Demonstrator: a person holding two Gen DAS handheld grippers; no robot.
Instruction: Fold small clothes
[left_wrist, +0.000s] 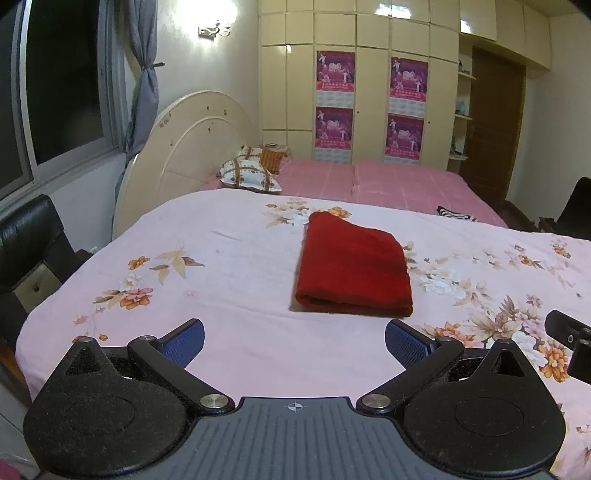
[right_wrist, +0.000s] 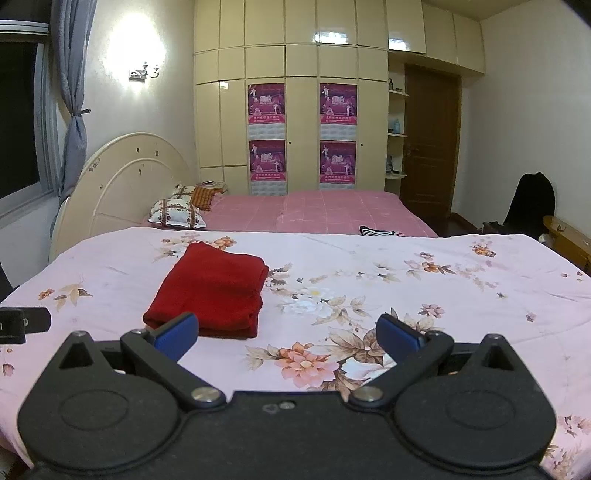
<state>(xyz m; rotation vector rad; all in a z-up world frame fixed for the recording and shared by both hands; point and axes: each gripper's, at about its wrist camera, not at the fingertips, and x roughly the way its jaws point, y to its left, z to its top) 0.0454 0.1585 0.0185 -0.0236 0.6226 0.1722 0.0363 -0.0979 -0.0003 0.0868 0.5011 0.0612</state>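
A red cloth (left_wrist: 352, 269) lies folded into a thick rectangle on the pink floral sheet (left_wrist: 229, 254). In the left wrist view it sits just ahead of my left gripper (left_wrist: 294, 341), which is open and empty, held back from its near edge. In the right wrist view the red cloth (right_wrist: 212, 290) lies ahead and to the left of my right gripper (right_wrist: 287, 332), which is open and empty above the sheet (right_wrist: 424, 280). Its left blue pad (right_wrist: 177, 330) overlaps the cloth's near edge in the image. The right gripper also shows at the left wrist view's right edge (left_wrist: 570, 343).
A second bed with a pink checked cover (right_wrist: 325, 210) and pillows (right_wrist: 177, 214) lies behind. A cream wardrobe with purple posters (right_wrist: 303, 133) fills the back wall. A black-and-white striped item (right_wrist: 376, 232) lies at the far edge. A black chair (left_wrist: 29, 243) stands left.
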